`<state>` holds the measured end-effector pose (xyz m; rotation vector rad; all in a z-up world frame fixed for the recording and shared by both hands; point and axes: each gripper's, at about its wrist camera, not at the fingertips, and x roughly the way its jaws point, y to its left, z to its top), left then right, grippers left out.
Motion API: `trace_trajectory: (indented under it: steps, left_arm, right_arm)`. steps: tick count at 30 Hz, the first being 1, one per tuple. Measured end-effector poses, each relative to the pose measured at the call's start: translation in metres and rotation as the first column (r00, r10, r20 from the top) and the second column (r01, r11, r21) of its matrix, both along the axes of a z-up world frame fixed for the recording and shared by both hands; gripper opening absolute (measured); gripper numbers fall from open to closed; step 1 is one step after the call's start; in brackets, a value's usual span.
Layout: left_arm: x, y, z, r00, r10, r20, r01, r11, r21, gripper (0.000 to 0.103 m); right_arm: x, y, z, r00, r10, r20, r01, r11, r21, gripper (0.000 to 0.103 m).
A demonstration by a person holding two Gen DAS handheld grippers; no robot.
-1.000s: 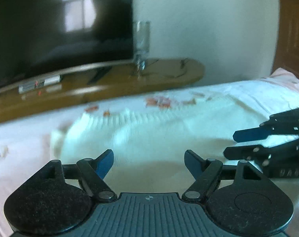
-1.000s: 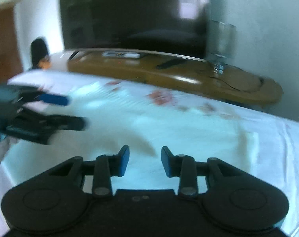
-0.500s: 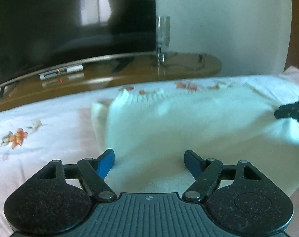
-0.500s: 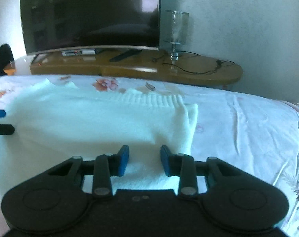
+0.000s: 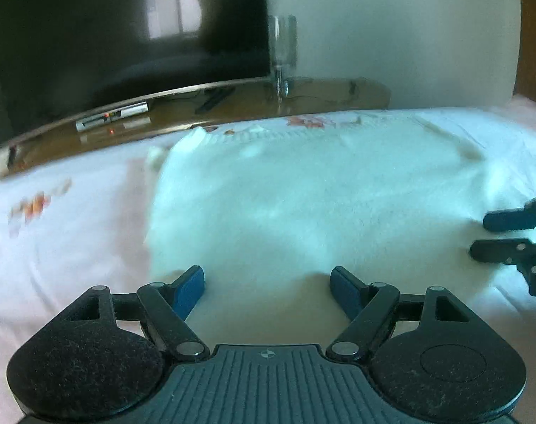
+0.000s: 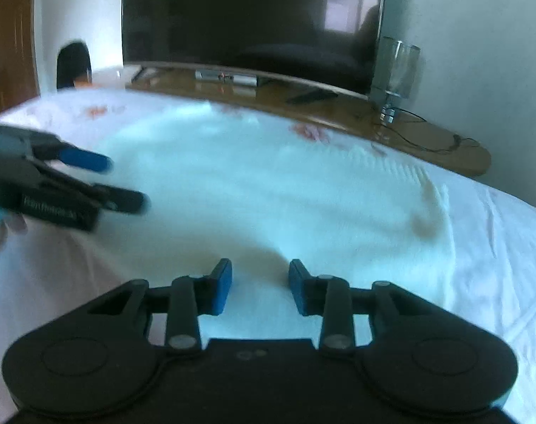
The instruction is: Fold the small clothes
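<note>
Soft, light white sweater (image 5: 321, 205) lies flat on the bed (image 5: 73, 240), left gripper (image 5: 268, 282) wide open, right gripper (image 6: 259, 284) half open, both empty over its near hem, best pinched at corners.

Motion blur smears the white sweater (image 5: 303, 205) and the floral bedsheet (image 5: 66, 233); the right gripper (image 5: 480, 236) is cut off by the left wrist view's right edge
</note>
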<state>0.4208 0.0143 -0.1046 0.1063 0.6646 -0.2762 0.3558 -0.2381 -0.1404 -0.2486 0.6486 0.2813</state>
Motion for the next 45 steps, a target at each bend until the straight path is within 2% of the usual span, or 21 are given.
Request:
trace_trajectory:
  steps: [3, 5, 7, 8, 10, 12, 13, 18, 20, 22, 25, 28, 30, 32, 33, 35, 37, 38, 41, 43, 45]
  left_arm:
    - [-0.015, 0.007, 0.011, 0.999, 0.042, 0.02, -0.042, 0.999, -0.001, 0.078]
    - [-0.022, -0.002, 0.02, 0.999, 0.015, 0.042, -0.013, 0.998, -0.056, 0.078]
    - [-0.023, -0.016, 0.02, 0.999, -0.018, 0.04, 0.021, 0.997, -0.073, 0.078]
    - [-0.023, -0.024, 0.017, 0.999, -0.037, 0.029, 0.039, 0.997, -0.072, 0.078]
    - [-0.022, -0.034, 0.009, 0.999, -0.052, 0.0, 0.052, 0.998, -0.047, 0.078]
    - [-0.026, -0.038, 0.002, 1.0, -0.025, -0.011, 0.025, 0.999, 0.047, 0.078]
    - [-0.028, -0.032, 0.002, 1.0, -0.019, -0.009, 0.019, 0.999, 0.037, 0.078]
    - [-0.034, 0.002, 0.002, 0.999, 0.036, -0.024, -0.036, 0.999, -0.013, 0.078]
    - [-0.038, 0.009, 0.0, 0.999, 0.031, -0.018, -0.031, 0.999, -0.009, 0.078]
    - [-0.038, 0.009, -0.001, 0.999, 0.032, -0.015, -0.032, 0.999, -0.009, 0.079]
    - [-0.034, 0.005, 0.001, 0.999, 0.043, -0.021, -0.043, 0.999, -0.004, 0.079]
    - [-0.038, 0.0, 0.012, 0.998, 0.061, 0.011, -0.061, 0.998, -0.016, 0.079]
    - [-0.037, -0.006, 0.015, 0.998, 0.06, 0.023, -0.059, 0.998, -0.022, 0.079]
    - [-0.032, -0.012, 0.013, 0.998, 0.06, 0.009, -0.06, 0.998, -0.024, 0.079]
    - [-0.029, -0.013, 0.01, 0.998, 0.066, -0.007, -0.066, 0.998, -0.017, 0.079]
    - [-0.027, -0.01, 0.001, 0.996, 0.086, -0.033, -0.086, 0.996, 0.009, 0.079]
    - [-0.03, -0.002, 0.0, 0.996, 0.086, -0.033, -0.086, 0.996, 0.004, 0.079]
    - [-0.03, 0.001, 0.001, 0.995, 0.089, -0.039, -0.089, 0.996, 0.002, 0.079]
    - [-0.03, 0.004, 0.002, 0.993, 0.106, -0.047, -0.107, 0.994, -0.006, 0.079]
    - [-0.031, 0.003, 0.006, 0.99, 0.128, -0.056, -0.129, 0.992, 0.001, 0.079]
    - [-0.041, 0.009, 0.017, 0.983, 0.172, -0.065, -0.174, 0.984, -0.029, 0.079]
  right_arm:
    - [-0.018, -0.011, 0.001, 0.999, -0.039, 0.021, 0.039, 0.999, 0.003, 0.036]
    - [-0.023, -0.011, 0.01, 0.998, -0.051, 0.042, 0.049, 0.998, 0.043, 0.036]
    - [-0.025, -0.001, 0.016, 0.997, -0.033, 0.066, 0.027, 0.996, 0.089, 0.035]
    - [-0.024, 0.009, 0.017, 0.997, -0.02, 0.073, 0.014, 0.997, 0.076, 0.035]
    - [-0.022, 0.024, 0.01, 0.999, 0.014, 0.049, -0.017, 0.998, 0.062, 0.034]
    - [-0.021, 0.034, 0.0, 0.999, 0.034, 0.031, -0.035, 0.999, 0.036, 0.035]
    - [-0.024, 0.034, -0.003, 0.999, 0.028, 0.027, -0.028, 1.0, 0.012, 0.035]
    - [-0.034, -0.008, -0.001, 0.996, -0.081, 0.028, 0.08, 0.996, 0.033, 0.035]
    - [-0.038, -0.038, -0.001, 0.99, -0.143, 0.005, 0.141, 0.985, 0.098, 0.026]
    - [-0.044, -0.055, 0.0, 0.985, -0.171, -0.007, 0.17, 0.974, 0.151, 0.023]
    - [-0.04, -0.055, -0.001, 0.98, -0.197, -0.021, 0.198, 0.968, 0.156, 0.024]
    - [-0.045, -0.047, 0.009, 0.981, -0.193, 0.001, 0.19, 0.968, 0.167, 0.033]
    - [-0.046, -0.041, 0.016, 0.981, -0.192, 0.026, 0.184, 0.966, 0.181, 0.034]
    - [-0.033, -0.039, 0.016, 0.975, -0.221, 0.007, 0.215, 0.957, 0.197, 0.031]
    - [-0.028, -0.038, 0.014, 0.972, -0.234, -0.007, 0.231, 0.953, 0.194, 0.03]
    - [-0.022, -0.04, 0.009, 0.966, -0.256, -0.02, 0.255, 0.951, 0.174, 0.018]
    - [-0.025, -0.049, 0.004, 0.958, -0.287, -0.02, 0.287, 0.947, 0.144, 0.013]
    - [-0.029, -0.057, 0.001, 0.949, -0.316, -0.009, 0.315, 0.943, 0.11, 0.013]
    - [-0.033, -0.075, -0.004, 0.94, -0.34, -0.015, 0.338, 0.929, 0.153, 0.013]
    - [-0.03, -0.068, -0.003, 0.943, -0.334, -0.009, 0.332, 0.936, 0.115, 0.017]
    - [-0.031, -0.063, 0.002, 0.946, -0.325, -0.007, 0.324, 0.941, 0.103, 0.019]
